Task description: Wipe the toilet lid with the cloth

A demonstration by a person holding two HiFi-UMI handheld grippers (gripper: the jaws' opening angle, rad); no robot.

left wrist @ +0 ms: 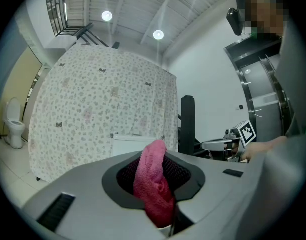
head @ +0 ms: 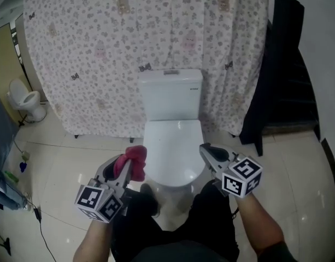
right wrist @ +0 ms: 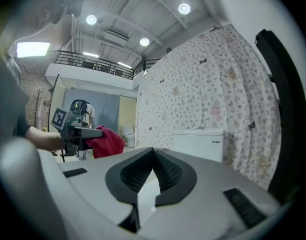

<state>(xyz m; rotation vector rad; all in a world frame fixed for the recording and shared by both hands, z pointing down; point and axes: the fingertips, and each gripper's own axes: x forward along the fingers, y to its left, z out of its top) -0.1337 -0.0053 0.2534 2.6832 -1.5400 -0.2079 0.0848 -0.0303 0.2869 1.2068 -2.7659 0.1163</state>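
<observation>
The white toilet stands straight ahead with its lid down and its tank behind. My left gripper hovers beside the lid's left front edge, shut on a pink-red cloth. In the left gripper view the cloth is bunched between the jaws and sticks up past them. My right gripper hangs over the lid's right front edge, shut and holding nothing. In the right gripper view its jaw tips meet, and the cloth shows at the left. Neither gripper touches the lid.
A flowered curtain hangs behind the toilet. A second small toilet stands at the far left. A dark frame leans at the right. The person's legs are at the bowl's front. A cable lies on the tiled floor at the left.
</observation>
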